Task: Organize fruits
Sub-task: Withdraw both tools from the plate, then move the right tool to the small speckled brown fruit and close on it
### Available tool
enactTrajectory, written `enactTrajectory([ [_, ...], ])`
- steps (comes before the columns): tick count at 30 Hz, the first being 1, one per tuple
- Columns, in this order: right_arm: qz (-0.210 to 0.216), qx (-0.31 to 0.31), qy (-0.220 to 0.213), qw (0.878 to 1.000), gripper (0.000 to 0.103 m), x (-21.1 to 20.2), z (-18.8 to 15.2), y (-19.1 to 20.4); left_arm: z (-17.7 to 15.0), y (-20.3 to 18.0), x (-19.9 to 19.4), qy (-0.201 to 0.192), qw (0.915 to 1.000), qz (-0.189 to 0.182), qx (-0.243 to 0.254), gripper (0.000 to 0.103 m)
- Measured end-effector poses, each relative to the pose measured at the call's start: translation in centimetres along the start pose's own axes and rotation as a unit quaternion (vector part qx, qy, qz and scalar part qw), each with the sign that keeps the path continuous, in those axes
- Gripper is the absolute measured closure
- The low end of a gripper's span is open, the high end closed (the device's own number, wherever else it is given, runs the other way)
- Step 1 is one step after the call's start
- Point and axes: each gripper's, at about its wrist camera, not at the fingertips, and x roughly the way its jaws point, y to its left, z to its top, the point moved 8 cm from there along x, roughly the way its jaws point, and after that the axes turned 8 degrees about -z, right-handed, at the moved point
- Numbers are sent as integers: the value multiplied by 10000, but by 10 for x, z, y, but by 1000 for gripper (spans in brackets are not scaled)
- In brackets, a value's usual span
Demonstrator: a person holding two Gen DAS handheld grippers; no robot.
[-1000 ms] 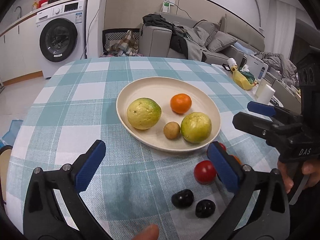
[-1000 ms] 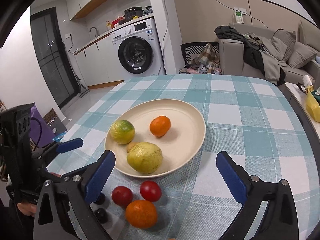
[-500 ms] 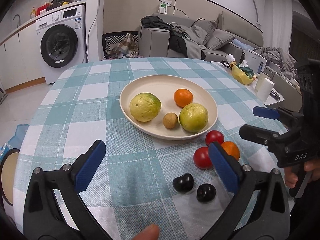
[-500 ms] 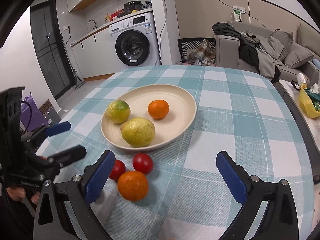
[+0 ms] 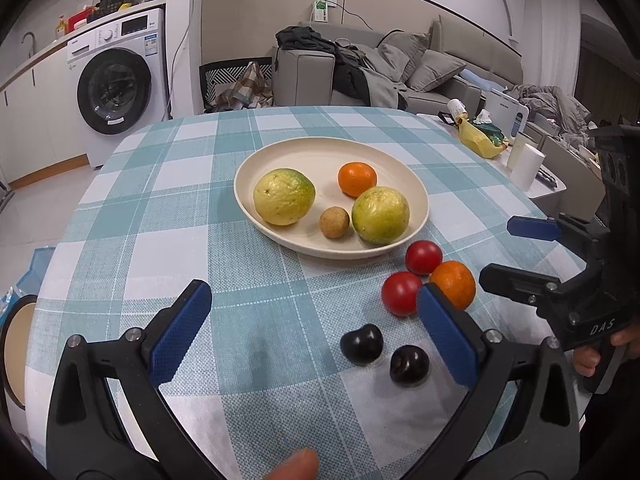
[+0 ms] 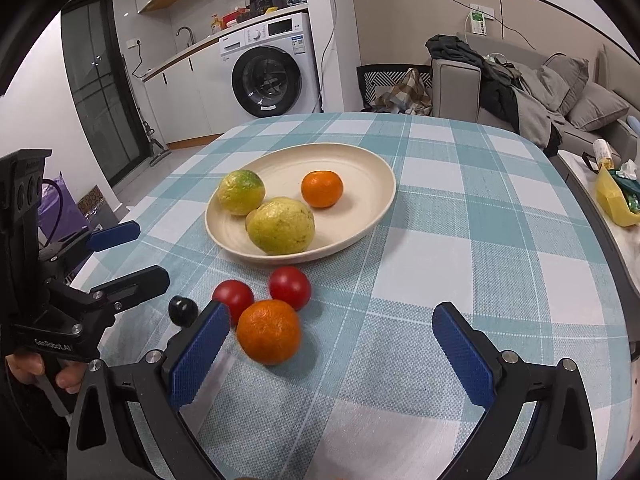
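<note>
A cream plate (image 5: 400,168) (image 6: 372,172) on the checked table holds two yellow-green fruits (image 5: 284,202) (image 5: 381,215), an orange (image 5: 357,179) and a small brown fruit (image 5: 334,222). Near the plate's front edge lie two red tomatoes (image 5: 401,293) (image 5: 423,257), a second orange (image 5: 454,289) (image 6: 268,331) and two dark plums (image 5: 361,344) (image 5: 409,365). My left gripper (image 5: 316,340) is open and empty above the table, left of the plums. My right gripper (image 6: 334,354) is open and empty, the loose orange just inside its left finger.
The round table has a teal and white checked cloth (image 5: 168,216). A side table with a yellow bag (image 5: 478,138) and white cup (image 5: 526,168) stands to the right. A washing machine (image 5: 116,92) and sofa (image 5: 400,68) stand behind.
Both grippers have pulled back from the plate, so the loose fruits now show fully in front of them. Both stay open and no fruit has moved.
</note>
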Motion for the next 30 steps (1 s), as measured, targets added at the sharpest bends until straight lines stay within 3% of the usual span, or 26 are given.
enactTrajectory([
  [10, 7, -304, 181, 9994, 0, -18, -26, 5, -17, -11, -5, 119, 9999, -79, 98, 1],
  [19, 276, -499, 158, 9982, 2, -35, -48, 11, -27, -19, -9, 191, 9994, -251, 173, 1],
  [24, 504, -901, 293, 9942, 13, -41, -65, 29, -31, -26, -11, 225, 9988, -379, 233, 1],
  [27, 614, -914, 395, 9931, 26, -41, -73, 31, -33, -29, -13, 231, 9985, -439, 242, 1],
  [30, 742, -915, 446, 9920, 30, -43, -77, 31, -34, -32, -13, 260, 9980, -499, 288, 1],
])
